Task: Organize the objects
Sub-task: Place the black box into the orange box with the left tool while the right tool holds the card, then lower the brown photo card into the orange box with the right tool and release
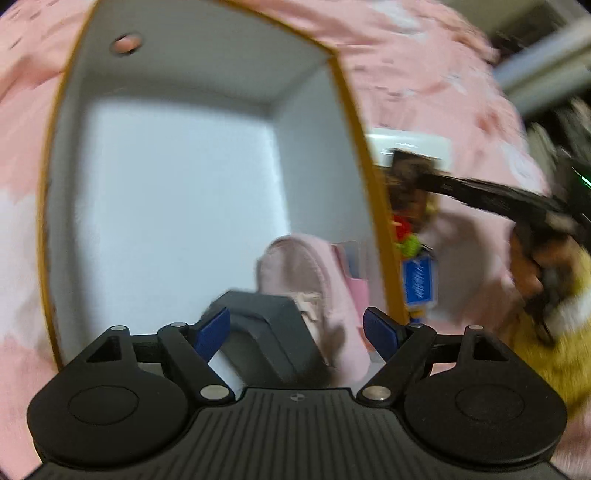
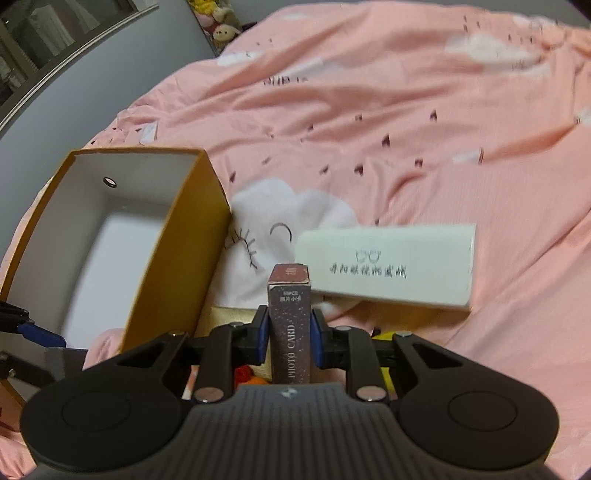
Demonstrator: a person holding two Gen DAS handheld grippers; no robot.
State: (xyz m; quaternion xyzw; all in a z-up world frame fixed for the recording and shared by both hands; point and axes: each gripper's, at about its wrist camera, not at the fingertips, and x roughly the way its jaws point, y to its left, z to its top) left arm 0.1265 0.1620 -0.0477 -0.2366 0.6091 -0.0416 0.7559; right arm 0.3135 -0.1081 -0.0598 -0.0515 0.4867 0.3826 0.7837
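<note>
An open yellow box with a white inside [image 1: 177,192] [image 2: 110,236] lies on the pink bedsheet. My left gripper [image 1: 297,330] is open over the box's near end, above a dark grey case [image 1: 273,332] and a pink pouch [image 1: 314,280] that lie inside. My right gripper [image 2: 289,328] is shut on a brown "PHOTO CARD" box [image 2: 290,317] and holds it just right of the yellow box. In the left wrist view the right gripper [image 1: 480,192] shows blurred, holding the brown box [image 1: 410,173]. The left gripper's blue pad [image 2: 40,334] shows at the right view's left edge.
A white rectangular box with printed glasses [image 2: 388,266] lies on the sheet [image 2: 406,110] right of the yellow box. Small colourful items, one a blue tag [image 1: 419,284], lie beside the yellow box's right wall. Plush toys [image 2: 218,22] and a shelf sit far back.
</note>
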